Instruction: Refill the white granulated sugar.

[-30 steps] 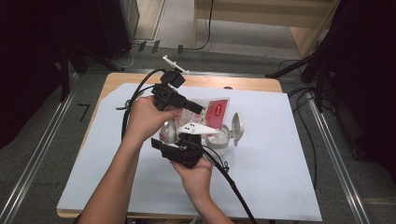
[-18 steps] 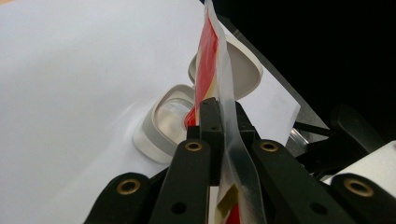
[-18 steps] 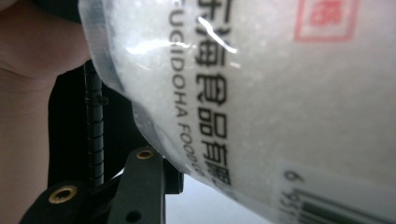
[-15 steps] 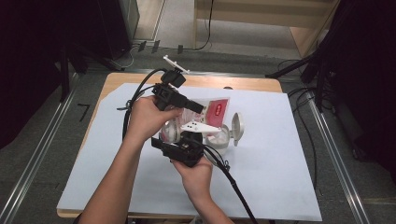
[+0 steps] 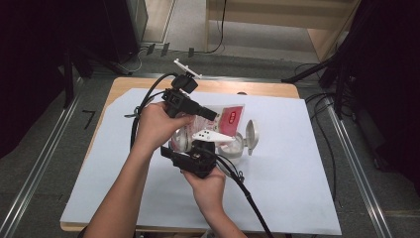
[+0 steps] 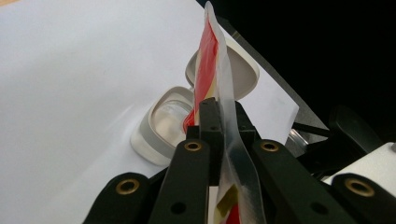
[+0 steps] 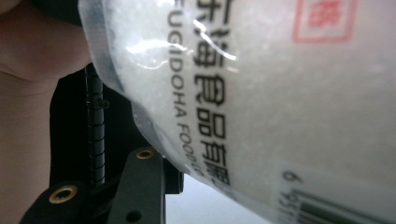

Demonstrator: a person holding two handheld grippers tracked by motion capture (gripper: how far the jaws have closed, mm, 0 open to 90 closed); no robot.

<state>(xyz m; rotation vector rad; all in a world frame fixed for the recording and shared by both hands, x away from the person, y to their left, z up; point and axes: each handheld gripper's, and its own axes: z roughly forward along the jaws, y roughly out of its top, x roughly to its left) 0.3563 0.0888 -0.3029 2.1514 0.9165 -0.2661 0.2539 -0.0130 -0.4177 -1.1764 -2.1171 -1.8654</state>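
White paper (image 5: 297,188) covers the table under my hands. Nearest me, my right gripper (image 5: 205,148) presses against the full belly of the bag (image 7: 289,93); I cannot tell how firmly its jaws hold it. Beyond, my left gripper (image 6: 219,126) is clamped tight on the bag's flat top edge, just above the open container (image 6: 163,126), whose hinged lid (image 6: 243,74) stands up behind. If I tilt unevenly, I judge the white grains could miss the mouth and scatter
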